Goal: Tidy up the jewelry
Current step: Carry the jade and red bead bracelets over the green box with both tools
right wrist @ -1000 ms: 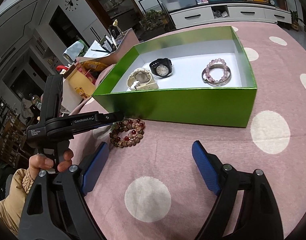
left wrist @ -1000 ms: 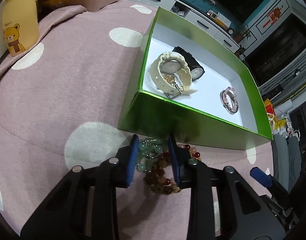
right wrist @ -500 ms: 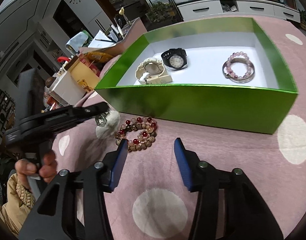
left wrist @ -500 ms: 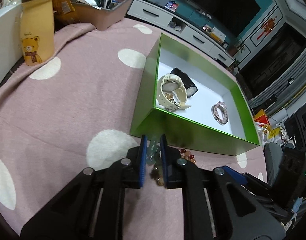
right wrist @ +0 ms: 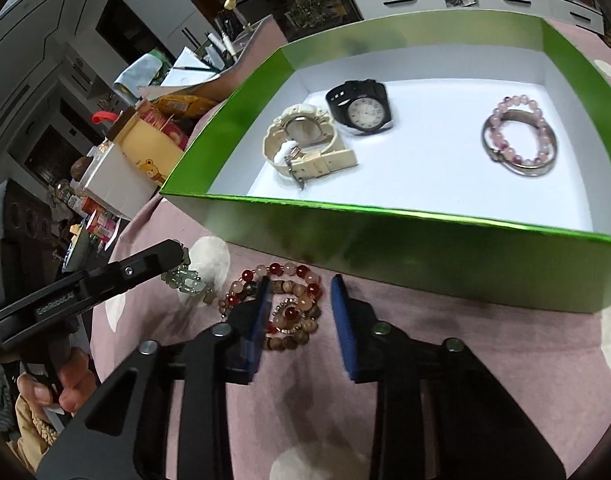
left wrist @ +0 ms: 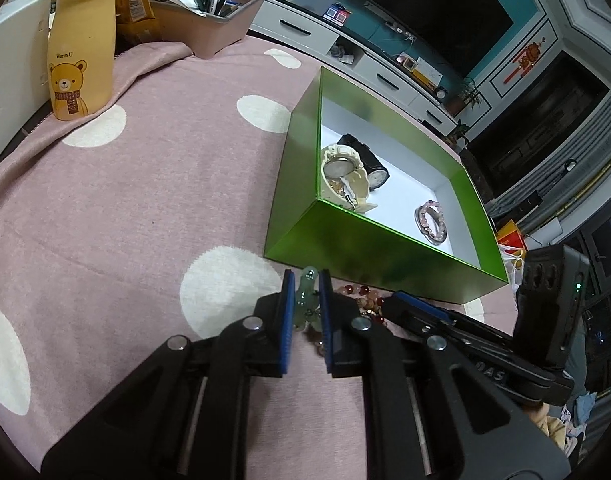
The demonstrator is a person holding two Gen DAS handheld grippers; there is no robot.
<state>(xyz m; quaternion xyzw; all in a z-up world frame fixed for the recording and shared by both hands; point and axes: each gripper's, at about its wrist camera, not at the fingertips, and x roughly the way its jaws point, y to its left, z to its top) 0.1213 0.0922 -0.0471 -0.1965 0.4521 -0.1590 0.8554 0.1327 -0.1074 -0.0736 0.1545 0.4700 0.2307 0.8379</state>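
Note:
My left gripper (left wrist: pixel 306 280) is shut on a pale green bead bracelet (left wrist: pixel 307 298), held just off the pink cloth in front of the green box (left wrist: pixel 385 236). From the right wrist view, the left gripper (right wrist: pixel 173 252) shows at the left with the green bracelet (right wrist: pixel 183 280) hanging from it. My right gripper (right wrist: pixel 299 304) is low over a pile of red and brown bead bracelets (right wrist: pixel 293 314). Its jaws are closing with the beads between them, and the right pad stands apart from the beads. The box (right wrist: pixel 425 248) holds a cream watch (right wrist: pixel 301 144), a black watch (right wrist: pixel 363 110) and a pink bead bracelet (right wrist: pixel 519 136).
A pink cloth with white dots (left wrist: pixel 145 200) covers the table. A yellow bear carton (left wrist: pixel 81 60), a white box (left wrist: pixel 9 80) and a pen holder (left wrist: pixel 217 12) stand at the far left. A person's hand (right wrist: pixel 57 392) grips the left handle.
The left jaws shut on the green bracelet and lifted it off the pile. The right gripper moved forward over the red and brown bracelets, and its jaws narrowed a lot.

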